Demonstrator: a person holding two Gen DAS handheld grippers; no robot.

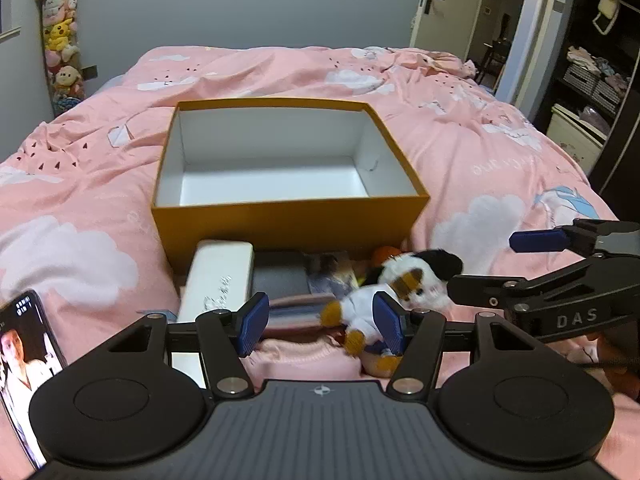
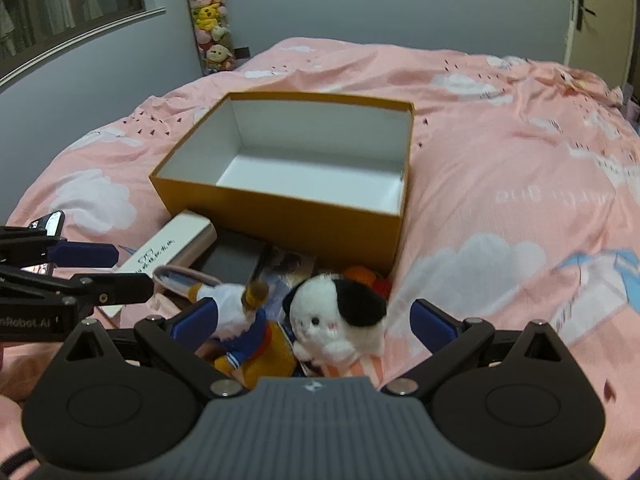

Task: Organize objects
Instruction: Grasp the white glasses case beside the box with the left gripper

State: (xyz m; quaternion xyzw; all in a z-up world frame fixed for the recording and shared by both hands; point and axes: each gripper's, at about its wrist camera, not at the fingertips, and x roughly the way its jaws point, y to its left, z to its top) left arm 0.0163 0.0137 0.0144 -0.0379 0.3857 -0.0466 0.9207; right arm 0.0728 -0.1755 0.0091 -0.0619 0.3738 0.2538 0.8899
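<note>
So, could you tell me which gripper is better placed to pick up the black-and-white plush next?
Right. The right gripper is wide open with the black-and-white plush sitting between its fingers. The left gripper is narrower and lined up on the duck plush beside it.

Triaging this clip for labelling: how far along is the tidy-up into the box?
Done: nothing visible; the orange cardboard box with white lining is empty.

In hand: nothing gripped. The right gripper has its jaws wide open around the white-and-black plush toy; the left gripper is open too.

Left: everything. The plush, duck doll in blue, long white case and dark flat item all lie before the box.
</note>
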